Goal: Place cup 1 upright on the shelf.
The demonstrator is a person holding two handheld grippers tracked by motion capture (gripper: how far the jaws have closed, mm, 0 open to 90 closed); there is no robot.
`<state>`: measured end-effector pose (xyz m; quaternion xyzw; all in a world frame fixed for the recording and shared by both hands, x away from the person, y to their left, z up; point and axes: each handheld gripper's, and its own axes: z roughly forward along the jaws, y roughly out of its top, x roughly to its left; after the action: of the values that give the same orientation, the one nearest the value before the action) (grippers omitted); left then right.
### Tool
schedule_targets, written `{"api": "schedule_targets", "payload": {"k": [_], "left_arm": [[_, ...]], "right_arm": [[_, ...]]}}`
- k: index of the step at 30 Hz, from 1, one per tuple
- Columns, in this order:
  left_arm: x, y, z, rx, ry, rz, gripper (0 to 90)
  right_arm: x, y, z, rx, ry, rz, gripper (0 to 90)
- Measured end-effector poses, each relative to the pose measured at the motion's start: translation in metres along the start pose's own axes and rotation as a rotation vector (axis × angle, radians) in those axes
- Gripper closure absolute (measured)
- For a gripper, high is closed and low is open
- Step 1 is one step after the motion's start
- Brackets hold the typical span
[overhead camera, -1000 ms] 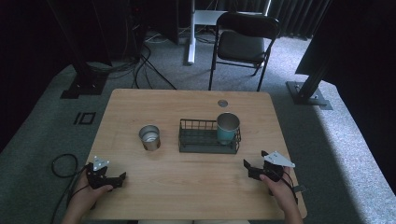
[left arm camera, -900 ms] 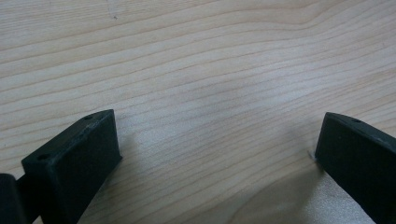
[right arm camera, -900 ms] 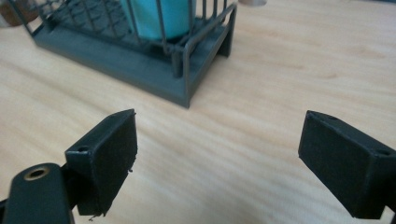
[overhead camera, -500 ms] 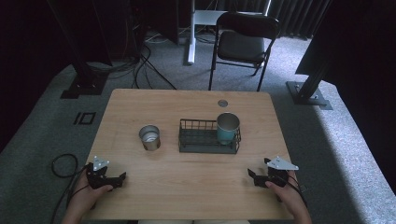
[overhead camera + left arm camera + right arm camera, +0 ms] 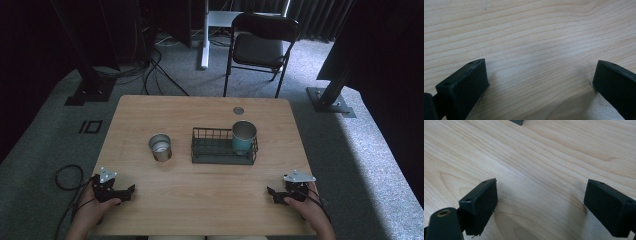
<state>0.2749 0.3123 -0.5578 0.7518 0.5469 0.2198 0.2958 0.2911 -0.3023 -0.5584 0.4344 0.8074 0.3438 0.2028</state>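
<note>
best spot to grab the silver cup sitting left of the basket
Judging by its pose, take the silver cup around its side wall, coming level from the near-left, where the left gripper lies open. It stands upright, apart from the wire basket, with bare table around it.

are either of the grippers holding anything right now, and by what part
Nothing is held. The left gripper and right gripper both have jaws wide apart over bare table.

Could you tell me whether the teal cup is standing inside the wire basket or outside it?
Inside. The teal cup stands upright at the right end of the wire basket, its base behind the basket's bars.
</note>
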Motion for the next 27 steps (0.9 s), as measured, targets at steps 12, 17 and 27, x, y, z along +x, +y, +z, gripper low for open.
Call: {"api": "schedule_targets", "payload": {"k": [12, 17, 27], "left_arm": [[0.0000, 0.0000, 0.0000, 0.000, 0.000, 0.000, 0.4], [0.0000, 0.0000, 0.0000, 0.000, 0.001, 0.000, 0.4], [0.0000, 0.0000, -0.0001, 0.000, 0.001, 0.001, 0.4]], "right_arm": [[-0.0013, 0.0000, 0.0007, 0.011, 0.020, 0.029, 11.4], [-0.0013, 0.0000, 0.0007, 0.012, 0.020, 0.029, 11.5], [-0.0013, 0.0000, 0.0007, 0.012, 0.020, 0.029, 11.5]]}}
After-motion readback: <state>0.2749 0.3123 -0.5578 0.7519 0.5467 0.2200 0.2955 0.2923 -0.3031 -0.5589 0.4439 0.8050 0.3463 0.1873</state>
